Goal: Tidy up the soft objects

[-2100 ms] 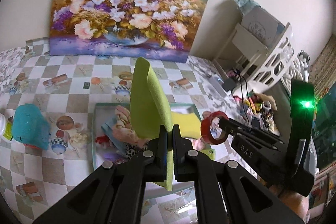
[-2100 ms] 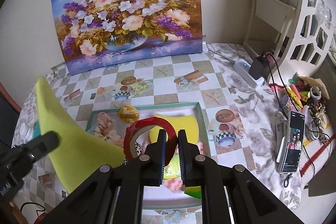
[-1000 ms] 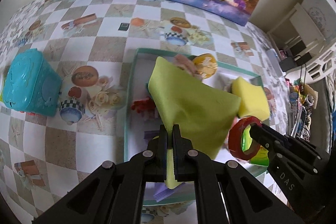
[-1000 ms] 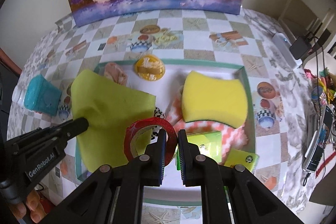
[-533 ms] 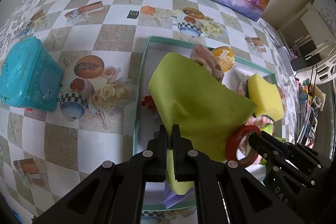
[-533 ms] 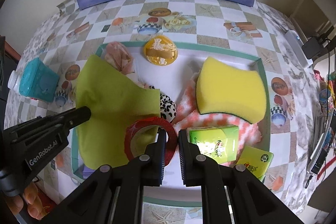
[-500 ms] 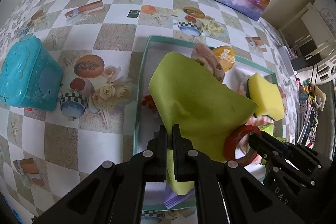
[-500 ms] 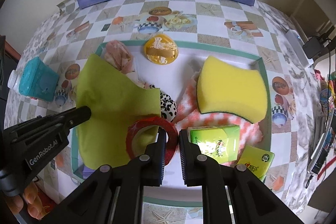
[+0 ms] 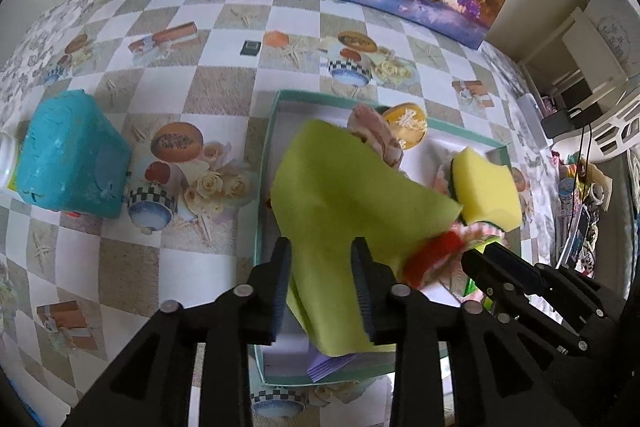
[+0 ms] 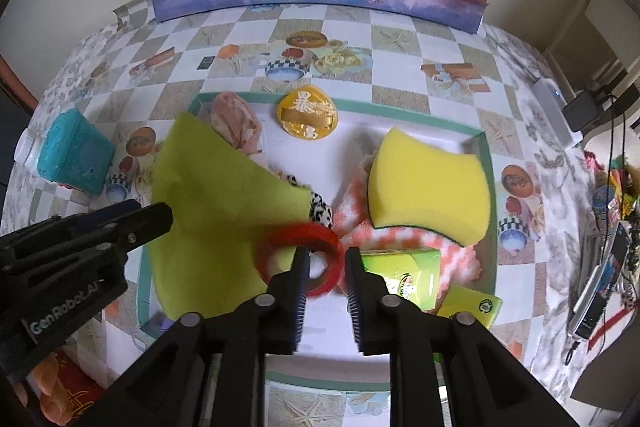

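Two releases in progress over the teal-rimmed tray (image 10: 486, 163).
Left gripper (image 9: 322, 283): jaws opening, green cloth (image 9: 352, 211) slack between them. Right gripper (image 10: 326, 279): jaws opening, pads off the red tape roll (image 10: 300, 251). Risk: the roll may wander across the cloth, or the cloth may drape the tray's near rim.

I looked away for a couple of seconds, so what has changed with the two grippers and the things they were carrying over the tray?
Both grippers tipped down over the teal-rimmed tray. The left gripper, earlier clamped on the lime-green felt sheet, is opening, and the sheet sags into the tray. The right gripper is opening around the red tape roll, which tilts loose. The yellow sponge and the turquoise box stayed put.
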`<state>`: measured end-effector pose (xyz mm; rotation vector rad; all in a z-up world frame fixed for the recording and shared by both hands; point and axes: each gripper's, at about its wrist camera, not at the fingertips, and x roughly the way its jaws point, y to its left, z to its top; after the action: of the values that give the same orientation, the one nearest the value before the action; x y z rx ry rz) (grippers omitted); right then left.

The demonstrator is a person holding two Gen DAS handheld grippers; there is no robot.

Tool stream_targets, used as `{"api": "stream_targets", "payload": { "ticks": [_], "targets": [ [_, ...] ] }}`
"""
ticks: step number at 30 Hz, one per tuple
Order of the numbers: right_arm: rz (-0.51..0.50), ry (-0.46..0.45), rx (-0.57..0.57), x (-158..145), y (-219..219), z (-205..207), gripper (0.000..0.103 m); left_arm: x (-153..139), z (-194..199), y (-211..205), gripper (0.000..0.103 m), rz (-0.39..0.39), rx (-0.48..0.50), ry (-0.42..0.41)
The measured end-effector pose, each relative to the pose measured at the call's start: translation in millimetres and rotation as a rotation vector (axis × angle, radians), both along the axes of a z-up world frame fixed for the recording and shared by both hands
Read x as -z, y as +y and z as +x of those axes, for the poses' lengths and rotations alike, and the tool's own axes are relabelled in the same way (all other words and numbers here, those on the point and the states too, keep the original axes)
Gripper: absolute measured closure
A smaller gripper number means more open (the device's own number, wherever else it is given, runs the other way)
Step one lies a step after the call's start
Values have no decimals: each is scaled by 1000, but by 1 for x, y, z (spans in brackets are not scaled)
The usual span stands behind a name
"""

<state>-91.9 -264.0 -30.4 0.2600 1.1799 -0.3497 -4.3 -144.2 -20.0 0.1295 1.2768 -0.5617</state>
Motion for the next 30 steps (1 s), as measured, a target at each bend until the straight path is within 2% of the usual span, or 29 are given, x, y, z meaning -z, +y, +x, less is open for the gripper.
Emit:
{"api": "stream_targets", "payload": {
  "ticks": [2, 5, 7, 9, 10, 14, 16, 19, 21, 25, 26, 30],
  "targets": [
    [-10, -10, 0, -4, 1, -1, 79, -4, 0, 1, 68, -2, -3, -12],
    [-23, -25, 3, -10, 0, -2, 77, -11, 1, 4, 60, 1, -15, -36],
    [-30, -33, 7, -13, 0, -3, 67, -14, 3, 7, 52, 8, -31, -51],
    [-40, -41, 17, -15, -1, -4, 41, -14, 6, 10, 43, 34, -51, -67],
    [-45, -42, 23, -16, -1, -4, 40, -13, 7, 11, 39, 46, -59, -72],
    [-45, -32, 37, -13, -5, -3, 36, -6, 12, 16, 38, 99, -88, -84],
    [-48, -18, 46, -10, -7, -3, 33, -5, 14, 18, 28, 118, -95, -96],
    [-43, -5, 61, -5, -11, -3, 32, -5, 15, 20, 27, 135, -104, -119],
    [-37, -5, 70, -4, -13, -5, 22, -5, 15, 20, 27, 141, -106, -129],
    [-34, -11, 101, -3, -19, -7, 8, -4, 16, 21, 14, 160, -116, -146],
    [-33, -12, 112, -3, -21, -8, 0, -4, 16, 21, 13, 163, -119, -153],
    [-33, -12, 147, -2, -26, -10, 0, -5, 18, 24, 9, 172, -135, -179]
  ]
}}
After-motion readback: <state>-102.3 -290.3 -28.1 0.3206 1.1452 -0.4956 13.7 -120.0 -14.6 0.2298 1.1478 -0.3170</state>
